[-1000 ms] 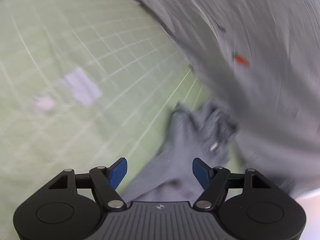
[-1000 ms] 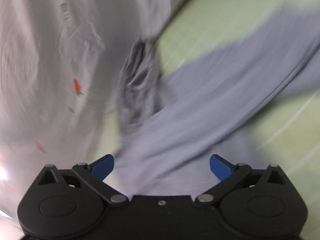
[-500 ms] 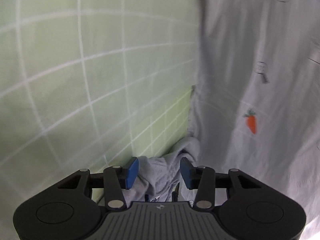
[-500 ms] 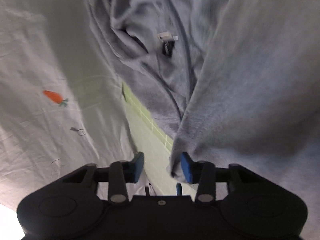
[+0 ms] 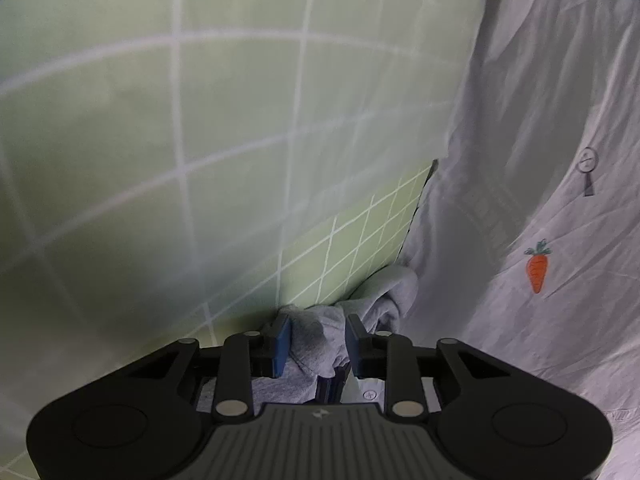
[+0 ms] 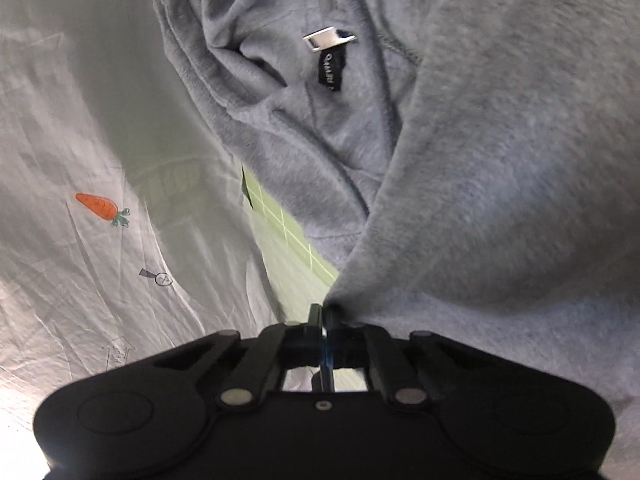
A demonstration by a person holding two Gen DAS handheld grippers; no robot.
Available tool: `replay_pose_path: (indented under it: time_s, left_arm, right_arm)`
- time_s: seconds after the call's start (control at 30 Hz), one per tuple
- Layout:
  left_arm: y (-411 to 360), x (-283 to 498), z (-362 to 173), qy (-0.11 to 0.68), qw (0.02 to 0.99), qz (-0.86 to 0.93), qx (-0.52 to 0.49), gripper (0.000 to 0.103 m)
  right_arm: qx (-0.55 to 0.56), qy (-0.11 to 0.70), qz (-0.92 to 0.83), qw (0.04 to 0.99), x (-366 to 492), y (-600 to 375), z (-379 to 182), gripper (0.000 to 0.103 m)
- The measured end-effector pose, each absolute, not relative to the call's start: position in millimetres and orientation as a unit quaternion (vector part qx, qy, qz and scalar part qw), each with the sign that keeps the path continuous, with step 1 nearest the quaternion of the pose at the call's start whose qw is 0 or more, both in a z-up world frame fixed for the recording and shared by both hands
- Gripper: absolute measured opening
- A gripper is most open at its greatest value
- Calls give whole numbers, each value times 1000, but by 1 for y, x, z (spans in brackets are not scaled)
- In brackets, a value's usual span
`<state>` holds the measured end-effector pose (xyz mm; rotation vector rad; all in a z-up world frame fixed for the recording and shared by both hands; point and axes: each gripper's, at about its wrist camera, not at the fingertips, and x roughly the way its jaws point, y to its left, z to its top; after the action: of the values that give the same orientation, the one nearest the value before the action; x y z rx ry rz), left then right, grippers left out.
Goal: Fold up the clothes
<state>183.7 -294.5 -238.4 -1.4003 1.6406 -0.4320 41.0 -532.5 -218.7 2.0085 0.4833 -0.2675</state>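
A grey fleece hoodie (image 6: 500, 160) with a black neck label (image 6: 331, 68) fills most of the right wrist view. My right gripper (image 6: 323, 316) is shut on an edge of it, and the cloth drapes up and away to the right. In the left wrist view a bunched fold of the same grey hoodie (image 5: 384, 292) lies low on the green grid mat (image 5: 160, 160). My left gripper (image 5: 316, 340) has its jaws closing on that fold, and the blue pads (image 5: 281, 344) touch cloth on both sides.
A white sheet (image 5: 560, 340) printed with a small carrot (image 5: 537, 274) covers the right of the left wrist view. The same white sheet (image 6: 80, 280) fills the left of the right wrist view. A strip of green mat (image 6: 288, 236) shows between sheet and hoodie.
Both grippers went from wide open to closed on the grey hoodie. Both views rolled and steadied, and the left gripper came down close to the mat.
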Motion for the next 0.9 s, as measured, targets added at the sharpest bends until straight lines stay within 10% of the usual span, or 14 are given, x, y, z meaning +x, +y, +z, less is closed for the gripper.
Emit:
replay_pose_path:
  time_s: [0.33, 0.9]
  left_arm:
    - [-305, 194, -243, 663, 410, -171, -603, 2]
    - [-297, 194, -234, 688, 452, -206, -529, 10]
  right_arm:
    - [838, 181, -115, 502, 16, -540, -217, 2]
    - [822, 158, -167, 521, -17, -561, -203, 1]
